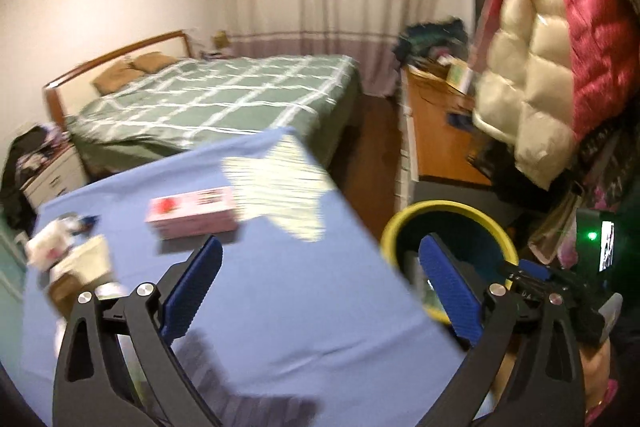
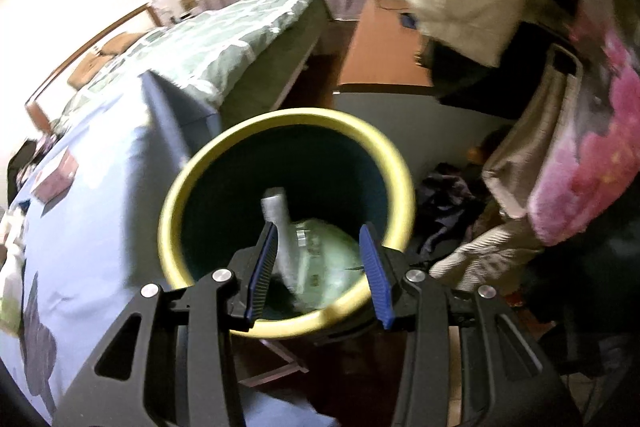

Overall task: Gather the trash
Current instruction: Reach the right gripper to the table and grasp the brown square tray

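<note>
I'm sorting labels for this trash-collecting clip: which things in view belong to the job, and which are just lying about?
Part of the job:
- yellow-rimmed bin, already holding trash
- pink box on the blue sheet
- crumpled wrappers near the sheet's left edge
- left gripper, open and empty
- right gripper, empty over the bin

Just lying about:
- green checked bed
- puffy jackets
- wooden desk
</note>
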`<state>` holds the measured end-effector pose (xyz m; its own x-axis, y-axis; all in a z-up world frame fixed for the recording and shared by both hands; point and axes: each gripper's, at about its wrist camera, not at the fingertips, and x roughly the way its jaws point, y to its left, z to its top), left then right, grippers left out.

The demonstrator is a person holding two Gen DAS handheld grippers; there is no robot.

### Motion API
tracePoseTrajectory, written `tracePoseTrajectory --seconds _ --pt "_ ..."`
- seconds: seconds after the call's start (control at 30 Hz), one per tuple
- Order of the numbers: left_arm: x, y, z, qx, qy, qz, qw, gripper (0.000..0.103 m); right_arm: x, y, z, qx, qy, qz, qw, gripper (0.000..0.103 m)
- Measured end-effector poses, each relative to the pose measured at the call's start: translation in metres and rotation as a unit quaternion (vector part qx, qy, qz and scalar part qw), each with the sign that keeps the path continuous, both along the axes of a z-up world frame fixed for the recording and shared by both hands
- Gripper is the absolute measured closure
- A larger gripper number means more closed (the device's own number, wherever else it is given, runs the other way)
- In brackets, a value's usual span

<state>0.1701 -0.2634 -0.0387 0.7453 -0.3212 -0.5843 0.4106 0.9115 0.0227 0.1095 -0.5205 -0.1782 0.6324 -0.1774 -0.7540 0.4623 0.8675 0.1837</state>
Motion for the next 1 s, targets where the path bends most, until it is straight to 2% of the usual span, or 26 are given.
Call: tracePoseTrajectory --seconds 0.17,0.3,0.57,0.77,1.0 --pt "-0.014 0.084 0.009 -0.009 -0.015 0.074 0.9971 0.005 0.016 0.041 0.01 -0.011 -0.004 0.043 0.999 0.062" --pt "-0.022 0.15 0.01 -0.019 -0.019 0.134 0.9906 0.005 0.033 0.082 0.02 -0.02 -0.007 0.082 0.996 0.062" --pt "-0.041 0.261 0.008 -0.021 -0.039 0.242 0.9692 0.005 0.069 0.177 0.034 -0.021 -0.01 0.177 0.984 0.061" --pt "-0.058 0.309 0.007 -0.016 -0.055 0.287 0.9564 0.005 0.094 0.266 0.048 -0.026 -0.02 0.263 0.964 0.061" --pt "-0.071 0.341 0.003 -0.016 -0.054 0.319 0.9462 0.005 0.108 0.363 0.073 -0.012 -0.041 0.374 0.927 0.061"
